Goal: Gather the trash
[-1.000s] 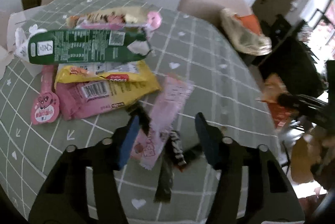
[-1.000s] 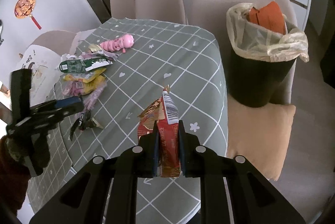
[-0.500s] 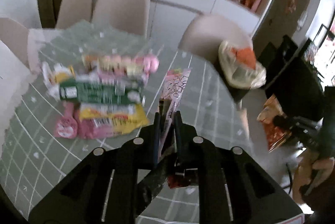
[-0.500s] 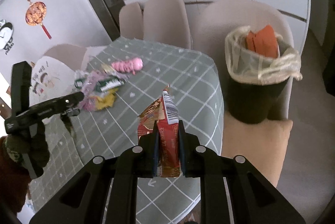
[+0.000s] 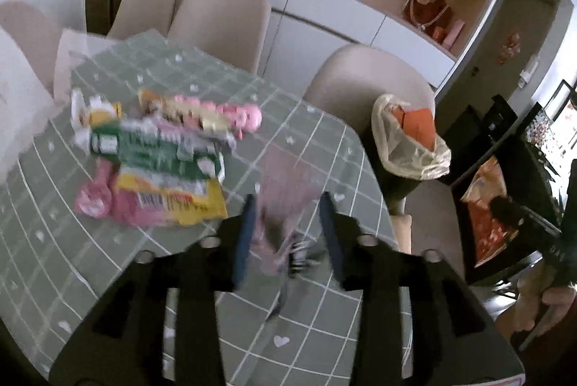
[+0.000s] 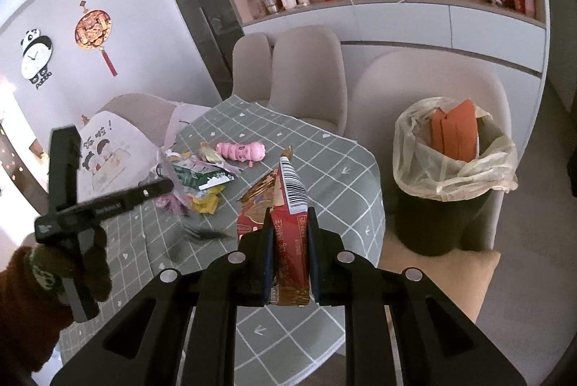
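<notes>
My left gripper (image 5: 286, 202) hangs over the green checked table (image 5: 324, 155), and its jaws are opening. A blurred pink wrapper (image 5: 288, 176) sits loose between the blue fingers, with a dark striped wrapper (image 5: 299, 252) just below them. In the right wrist view, that dark wrapper (image 6: 205, 234) is a blur just above the cloth. My right gripper (image 6: 290, 213) is shut on a red snack packet (image 6: 288, 241) with a barcode flap, held above the table's near edge. The lined trash bin (image 6: 450, 176) stands to the right of the table, holding orange packaging.
A pile of wrappers (image 5: 155, 162), green, yellow and pink, lies at the table's left beside a pink caterpillar-shaped pack (image 6: 241, 149). Beige chairs (image 6: 306, 75) ring the table and one stands behind the bin. A cushion (image 6: 432, 281) lies below the bin.
The left gripper shut on the pink and dark wrappers, lifted them, and has now spread its jaws so they hang loose. The right gripper has risen with the red packet.
</notes>
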{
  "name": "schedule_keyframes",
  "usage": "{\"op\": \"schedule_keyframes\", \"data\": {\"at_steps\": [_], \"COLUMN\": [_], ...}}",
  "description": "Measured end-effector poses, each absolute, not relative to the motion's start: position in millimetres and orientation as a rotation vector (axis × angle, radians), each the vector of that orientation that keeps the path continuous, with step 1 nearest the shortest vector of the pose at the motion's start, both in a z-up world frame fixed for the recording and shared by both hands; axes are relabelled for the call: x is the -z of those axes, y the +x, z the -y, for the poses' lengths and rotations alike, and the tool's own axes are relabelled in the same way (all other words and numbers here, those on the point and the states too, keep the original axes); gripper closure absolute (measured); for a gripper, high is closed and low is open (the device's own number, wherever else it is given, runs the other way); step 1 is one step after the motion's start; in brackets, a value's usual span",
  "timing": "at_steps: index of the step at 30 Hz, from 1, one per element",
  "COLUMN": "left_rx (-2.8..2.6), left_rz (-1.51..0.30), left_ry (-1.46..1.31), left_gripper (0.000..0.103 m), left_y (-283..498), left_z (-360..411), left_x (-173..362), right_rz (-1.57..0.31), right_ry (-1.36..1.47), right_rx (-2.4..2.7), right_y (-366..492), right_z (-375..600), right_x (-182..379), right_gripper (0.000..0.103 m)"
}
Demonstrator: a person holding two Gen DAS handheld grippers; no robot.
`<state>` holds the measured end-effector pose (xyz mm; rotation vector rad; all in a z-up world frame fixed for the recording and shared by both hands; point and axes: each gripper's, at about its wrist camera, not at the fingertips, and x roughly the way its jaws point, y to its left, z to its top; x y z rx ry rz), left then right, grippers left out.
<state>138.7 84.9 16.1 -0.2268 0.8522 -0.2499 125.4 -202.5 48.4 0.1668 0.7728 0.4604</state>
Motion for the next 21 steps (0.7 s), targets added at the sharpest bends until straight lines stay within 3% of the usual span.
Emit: {"op": "schedule_keyframes", "data": {"at_steps": [5, 21], "left_rx": [0.203, 0.284], "left_rz": [-0.901, -0.922], "left_ry": [-0.32, 0.074], "left_gripper": [0.055, 0.055], "left_y": [136, 196], "left_z": [-87, -23], "left_x": [14, 28], "right_rz": [-0.812, -0.879], "right_ry": [0.189, 0.176], "right_rx": [-0.449, -0.448], "right_y": [134, 166], "right_z": [219, 237], "right_x": [-29, -3], "right_gripper": [0.086, 0.086]}}
